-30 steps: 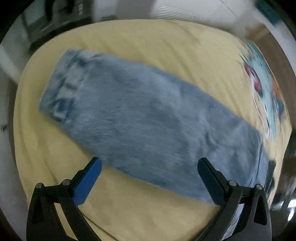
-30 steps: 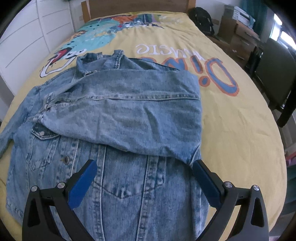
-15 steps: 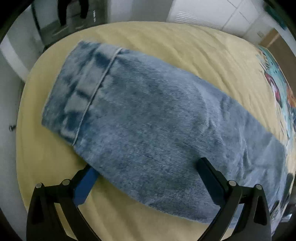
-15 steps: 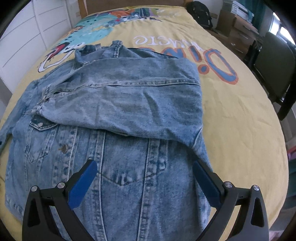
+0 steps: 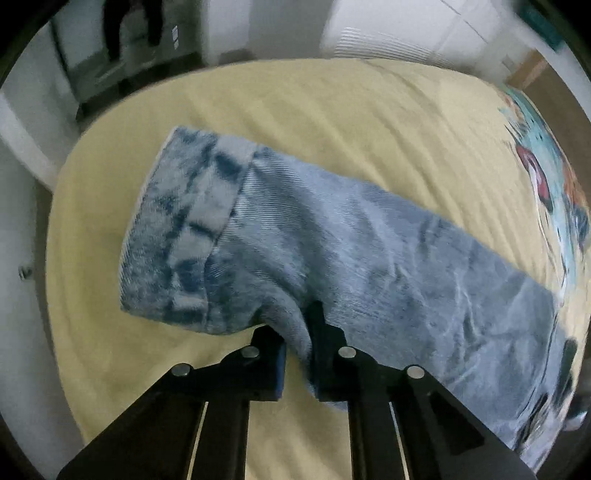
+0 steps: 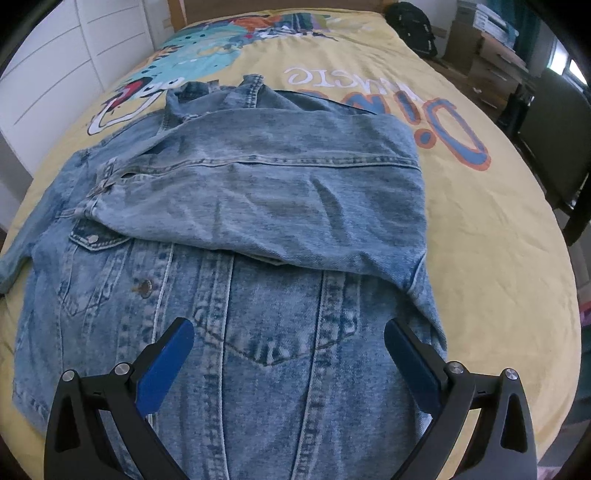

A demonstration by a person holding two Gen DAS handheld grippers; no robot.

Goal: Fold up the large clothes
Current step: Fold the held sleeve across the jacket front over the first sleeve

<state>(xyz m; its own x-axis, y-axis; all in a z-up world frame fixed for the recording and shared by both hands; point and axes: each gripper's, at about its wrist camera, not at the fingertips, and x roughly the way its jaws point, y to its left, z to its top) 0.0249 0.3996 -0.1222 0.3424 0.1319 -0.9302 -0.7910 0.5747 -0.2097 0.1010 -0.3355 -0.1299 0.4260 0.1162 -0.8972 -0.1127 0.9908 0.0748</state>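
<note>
A light blue denim jacket [image 6: 258, 266] lies flat on the yellow bed cover [image 6: 498, 229], front up. One sleeve [image 6: 280, 199] is folded across the chest. In the left wrist view the other sleeve [image 5: 369, 258] stretches across the cover, its cuff [image 5: 184, 236] to the left. My left gripper [image 5: 299, 332] is shut on the sleeve's near edge, close to the cuff, and the cloth bunches between the fingers. My right gripper [image 6: 288, 354] is open and empty, hovering over the jacket's lower front panel.
The bed cover carries a cartoon print [image 6: 207, 59] and lettering [image 6: 424, 107] near the headboard. White cupboards [image 6: 48, 74] stand to the left. A dark chair [image 6: 554, 155] and boxes [image 6: 491, 48] stand to the right. A black bag [image 6: 410, 22] lies at the bed's far corner.
My left gripper has moved in on the sleeve and shut on its near edge by the cuff. My right gripper has moved slightly forward over the jacket and stays open.
</note>
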